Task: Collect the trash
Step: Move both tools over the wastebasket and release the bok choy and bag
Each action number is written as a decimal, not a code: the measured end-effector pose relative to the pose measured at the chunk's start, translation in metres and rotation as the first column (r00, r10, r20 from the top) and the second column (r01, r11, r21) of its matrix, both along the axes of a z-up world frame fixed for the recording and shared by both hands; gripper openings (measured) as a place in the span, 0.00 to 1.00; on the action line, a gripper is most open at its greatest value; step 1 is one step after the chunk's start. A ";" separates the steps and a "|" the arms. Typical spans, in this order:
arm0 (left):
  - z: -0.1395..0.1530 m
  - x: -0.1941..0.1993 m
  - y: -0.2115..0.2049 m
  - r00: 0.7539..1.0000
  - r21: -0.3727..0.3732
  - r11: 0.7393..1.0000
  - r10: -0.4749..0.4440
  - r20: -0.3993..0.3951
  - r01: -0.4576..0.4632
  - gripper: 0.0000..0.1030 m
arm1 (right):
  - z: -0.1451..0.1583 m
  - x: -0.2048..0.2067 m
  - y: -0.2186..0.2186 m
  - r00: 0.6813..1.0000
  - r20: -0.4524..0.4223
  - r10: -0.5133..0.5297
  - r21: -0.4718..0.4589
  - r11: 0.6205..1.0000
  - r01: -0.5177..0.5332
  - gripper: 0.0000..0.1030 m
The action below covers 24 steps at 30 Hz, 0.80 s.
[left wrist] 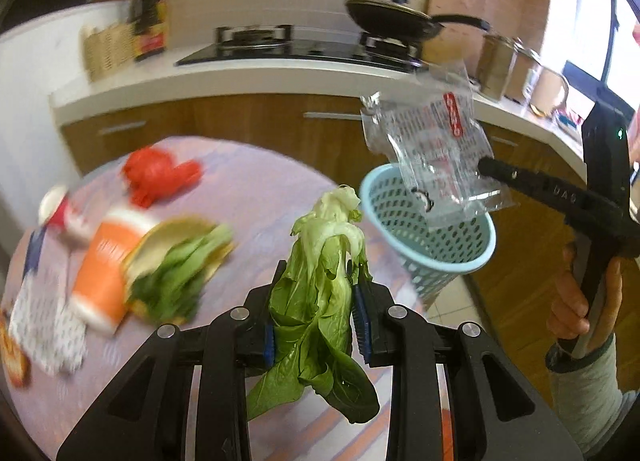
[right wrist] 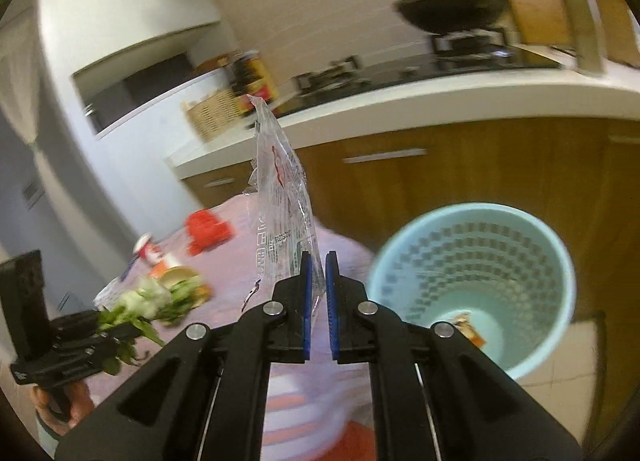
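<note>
Limp green leafy vegetable (left wrist: pixel 320 301) in left hand-held gripper (left wrist: pixel 318 335), crinkled clear wrapper (right wrist: pixel 286 197) in right hand-held gripper (right wrist: pixel 319 303)

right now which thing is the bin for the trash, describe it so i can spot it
Find the round table with the striped cloth in front of the wooden kitchen cabinets. Just past its edge, on the floor, stands the wastebasket. It is the only pale blue thing there, a round tub with perforated walls.
</note>
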State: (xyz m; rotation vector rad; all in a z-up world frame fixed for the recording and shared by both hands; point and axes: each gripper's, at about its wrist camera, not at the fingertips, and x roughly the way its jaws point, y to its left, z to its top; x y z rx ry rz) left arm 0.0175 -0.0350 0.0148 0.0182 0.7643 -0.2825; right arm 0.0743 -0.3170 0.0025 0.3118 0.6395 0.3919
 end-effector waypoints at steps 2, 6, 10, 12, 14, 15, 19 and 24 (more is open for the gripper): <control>0.003 0.018 -0.025 0.999 0.023 0.999 -0.035 -0.007 0.035 0.27 | -0.012 0.007 -0.021 0.998 -0.029 -0.053 0.009 0.999 0.054 0.05; 0.000 0.059 -0.076 0.994 0.053 0.993 -0.099 -0.040 0.101 0.27 | -0.036 0.022 -0.055 0.983 -0.107 -0.152 -0.001 0.988 0.153 0.05; -0.018 0.100 -0.126 0.982 0.048 0.985 -0.158 -0.107 0.164 0.27 | -0.063 0.035 -0.078 0.961 -0.169 -0.219 -0.023 0.976 0.218 0.05; -0.030 0.116 -0.148 0.973 0.053 0.980 -0.182 -0.140 0.191 0.27 | -0.077 0.040 -0.086 0.946 -0.201 -0.255 -0.040 0.967 0.252 0.06; -0.042 0.127 -0.164 0.965 0.064 0.974 -0.203 -0.164 0.215 0.27 | -0.088 0.045 -0.092 0.937 -0.236 -0.257 -0.041 0.966 0.255 0.06; -0.046 0.132 -0.171 0.962 0.068 0.972 -0.212 -0.175 0.226 0.27 | -0.092 0.046 -0.095 0.934 -0.245 -0.259 -0.042 0.966 0.257 0.07; -0.060 0.148 -0.189 0.952 0.076 0.966 -0.229 -0.202 0.249 0.27 | -0.102 0.050 -0.104 0.920 -0.271 -0.285 -0.059 0.958 0.280 0.23; -0.069 0.167 -0.199 0.944 0.040 0.965 -0.243 -0.224 0.258 0.33 | -0.104 0.047 -0.118 0.909 -0.276 -0.314 -0.034 0.948 0.317 0.23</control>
